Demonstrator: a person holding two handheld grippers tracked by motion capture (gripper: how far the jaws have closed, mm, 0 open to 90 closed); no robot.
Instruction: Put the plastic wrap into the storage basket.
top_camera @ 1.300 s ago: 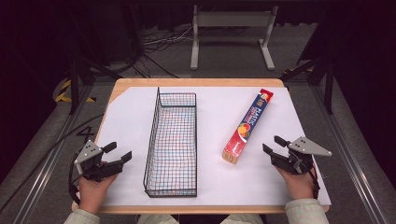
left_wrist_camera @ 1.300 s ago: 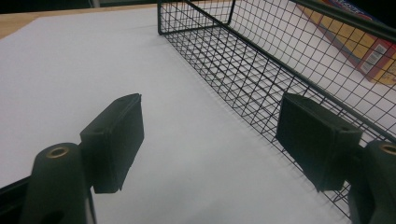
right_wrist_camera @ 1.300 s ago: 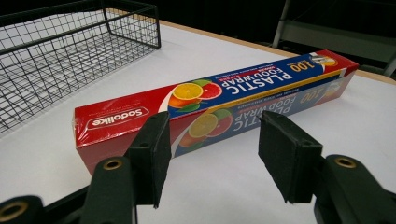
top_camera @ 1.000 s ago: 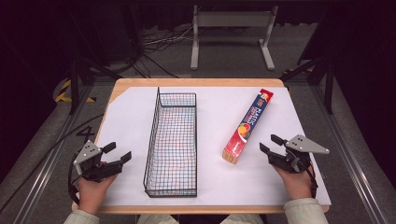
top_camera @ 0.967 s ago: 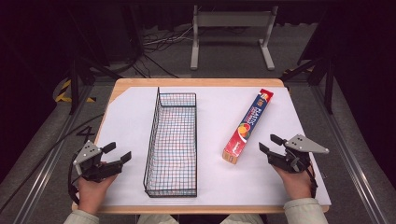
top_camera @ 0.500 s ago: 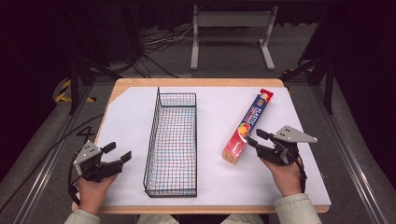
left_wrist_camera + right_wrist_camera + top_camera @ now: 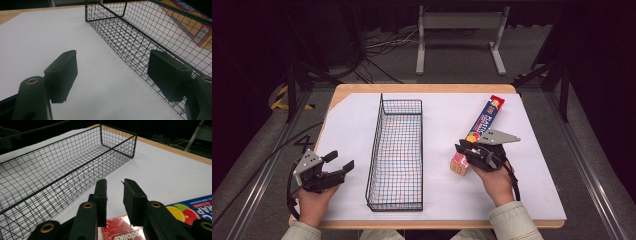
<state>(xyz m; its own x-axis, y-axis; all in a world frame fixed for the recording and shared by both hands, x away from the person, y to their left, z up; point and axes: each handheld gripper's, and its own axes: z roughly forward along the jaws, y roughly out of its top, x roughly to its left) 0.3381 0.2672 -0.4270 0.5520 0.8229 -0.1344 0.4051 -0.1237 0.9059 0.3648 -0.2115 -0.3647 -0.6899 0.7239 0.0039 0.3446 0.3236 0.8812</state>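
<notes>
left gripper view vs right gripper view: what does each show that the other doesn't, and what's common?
Left gripper view: the left hand-held gripper, jaws wide apart over bare white paper, nothing between them.

Right gripper view: the right hand-held gripper, jaws narrow and just closing, empty gap, above the box's red end; citrus print alongside.

Both: the wire basket, the long box and the paper-covered table.

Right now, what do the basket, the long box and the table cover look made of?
Basket: thin metal wire, black and probably coated; open welded grid you can see through.
Long box: printed cardboard, slightly glossy; sharp folded edges, fruit graphics and lettering.
Table cover: white matte sheet, paper or thin plastic, unclear which; the wooden tabletop shows at its edges.
</notes>
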